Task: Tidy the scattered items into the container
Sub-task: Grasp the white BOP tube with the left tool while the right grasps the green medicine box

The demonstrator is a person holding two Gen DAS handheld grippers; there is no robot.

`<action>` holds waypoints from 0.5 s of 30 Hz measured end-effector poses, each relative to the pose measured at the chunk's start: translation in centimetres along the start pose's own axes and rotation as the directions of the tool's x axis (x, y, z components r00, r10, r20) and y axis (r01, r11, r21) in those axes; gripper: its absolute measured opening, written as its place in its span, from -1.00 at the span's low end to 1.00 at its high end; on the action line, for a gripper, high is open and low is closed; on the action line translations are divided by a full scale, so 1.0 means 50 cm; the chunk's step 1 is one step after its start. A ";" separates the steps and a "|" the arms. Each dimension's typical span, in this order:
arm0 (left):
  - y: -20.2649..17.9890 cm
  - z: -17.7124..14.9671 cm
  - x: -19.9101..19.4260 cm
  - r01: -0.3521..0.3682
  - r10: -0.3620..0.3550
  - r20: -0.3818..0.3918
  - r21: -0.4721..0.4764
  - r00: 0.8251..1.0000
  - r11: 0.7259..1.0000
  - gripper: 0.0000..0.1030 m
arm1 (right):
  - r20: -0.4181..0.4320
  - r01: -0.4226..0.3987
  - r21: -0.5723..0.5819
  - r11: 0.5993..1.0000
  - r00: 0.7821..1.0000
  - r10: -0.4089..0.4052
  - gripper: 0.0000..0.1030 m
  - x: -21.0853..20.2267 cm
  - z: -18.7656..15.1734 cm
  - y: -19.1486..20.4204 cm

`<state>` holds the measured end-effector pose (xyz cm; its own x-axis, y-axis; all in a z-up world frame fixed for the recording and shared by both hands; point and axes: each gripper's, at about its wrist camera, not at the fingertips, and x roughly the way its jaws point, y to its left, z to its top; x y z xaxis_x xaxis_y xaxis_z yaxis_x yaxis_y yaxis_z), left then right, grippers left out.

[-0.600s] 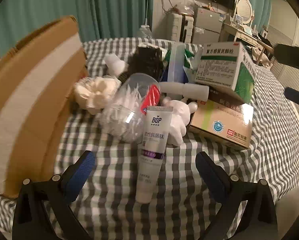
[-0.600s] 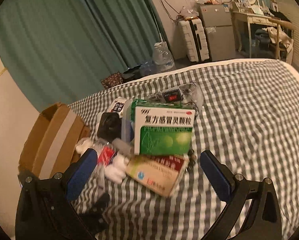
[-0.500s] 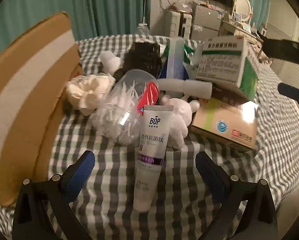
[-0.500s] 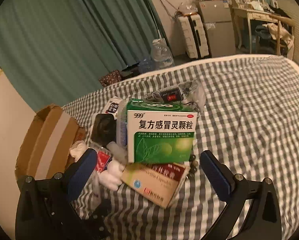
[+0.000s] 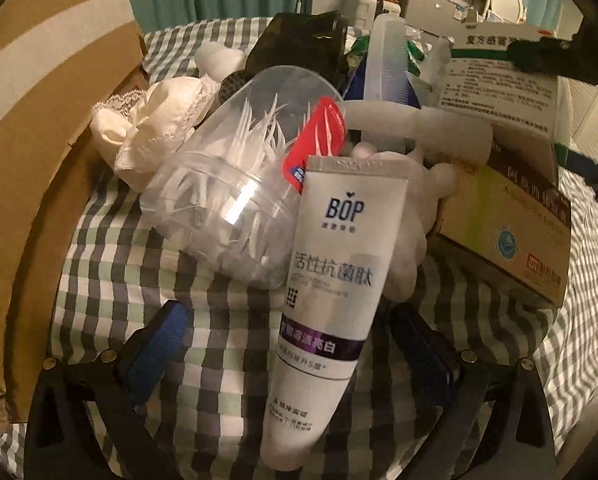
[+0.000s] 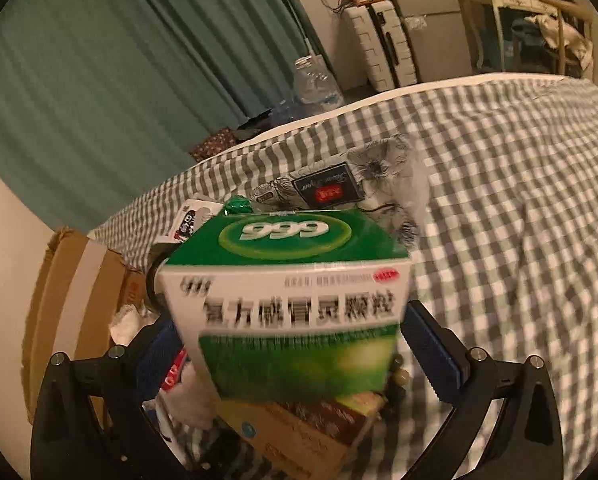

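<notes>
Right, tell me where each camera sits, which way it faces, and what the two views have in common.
Left wrist: sits on the left gripper, angled steeply down at the BOP tube and clear tub of picks; its two open blue-padded fingers show.
Right wrist: sits on the right gripper, angled down at the green 999 box; its open fingers flank the box.
Shared: the 999 box, the cardboard box, the checked cloth.
</notes>
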<state>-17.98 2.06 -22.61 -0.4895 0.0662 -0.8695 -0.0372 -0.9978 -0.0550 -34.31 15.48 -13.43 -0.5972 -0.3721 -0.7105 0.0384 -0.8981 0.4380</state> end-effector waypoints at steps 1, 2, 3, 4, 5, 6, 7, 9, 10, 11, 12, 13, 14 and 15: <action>0.001 -0.001 -0.003 0.001 -0.001 -0.003 0.003 1.000 1.000 1.00 | -0.011 -0.009 0.001 1.000 1.000 0.009 0.97 0.009 0.003 0.002; 0.002 -0.003 -0.007 0.001 -0.001 0.000 0.009 1.000 1.000 1.00 | -0.023 -0.009 -0.011 1.000 1.000 0.009 0.82 0.021 0.004 0.008; 0.003 -0.007 -0.013 0.000 0.000 0.007 0.015 1.000 1.000 1.00 | -0.028 -0.004 -0.024 1.000 1.000 0.004 0.79 0.026 0.001 0.012; 0.005 -0.009 -0.018 0.000 0.000 0.011 0.016 1.000 1.000 0.91 | -0.022 0.002 -0.041 0.999 1.000 -0.003 0.79 0.028 -0.002 0.018; 0.005 -0.012 -0.026 0.003 -0.003 0.019 0.024 1.000 1.000 0.83 | -0.015 -0.001 -0.048 0.999 1.000 0.000 0.78 0.025 -0.006 0.022; 0.004 -0.015 -0.040 0.007 -0.008 0.041 0.033 0.999 0.999 0.51 | -0.013 -0.013 -0.048 0.999 1.000 0.012 0.77 0.023 -0.008 0.023; 0.004 -0.017 -0.051 0.018 -0.020 0.055 0.041 0.998 0.999 0.12 | -0.014 -0.027 -0.046 0.999 1.000 0.026 0.77 0.017 -0.009 0.025; 0.003 -0.025 -0.069 0.032 -0.036 0.066 0.059 0.997 0.998 -0.38 | -0.002 -0.018 -0.048 0.999 1.000 0.018 0.77 -0.001 -0.017 0.028; 0.004 -0.029 -0.073 0.037 -0.042 0.068 0.068 0.997 0.997 -0.57 | 0.003 -0.017 -0.050 0.999 1.000 0.017 0.77 -0.011 -0.023 0.029; 0.007 -0.033 -0.080 0.036 -0.041 0.073 0.071 0.996 0.997 -0.59 | 0.006 -0.013 -0.049 0.999 1.000 0.013 0.77 -0.022 -0.030 0.030; 0.011 -0.036 -0.086 0.041 -0.046 0.073 0.066 0.996 0.997 -0.59 | 0.010 -0.012 -0.045 0.999 1.000 0.012 0.77 -0.033 -0.037 0.027; 0.017 -0.039 -0.095 0.051 -0.055 0.072 0.055 0.996 0.997 -0.60 | 0.013 -0.010 -0.040 0.999 1.000 0.011 0.77 -0.046 -0.040 0.023; 0.024 -0.042 -0.104 0.064 -0.066 0.072 0.040 0.995 0.997 -0.60 | 0.018 -0.006 -0.030 1.000 1.000 0.006 0.77 -0.061 -0.045 0.018; 0.034 -0.048 -0.119 0.085 -0.086 0.075 0.019 0.993 0.996 -0.60 | 0.021 -0.007 -0.026 1.000 1.000 0.007 0.77 -0.076 -0.044 0.013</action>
<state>-13.04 -0.02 -18.73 -0.5484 0.1518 -0.8223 -0.0953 -0.9883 -0.1189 -30.27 15.80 -11.65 -0.6137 -0.3735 -0.6956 0.0630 -0.9014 0.4284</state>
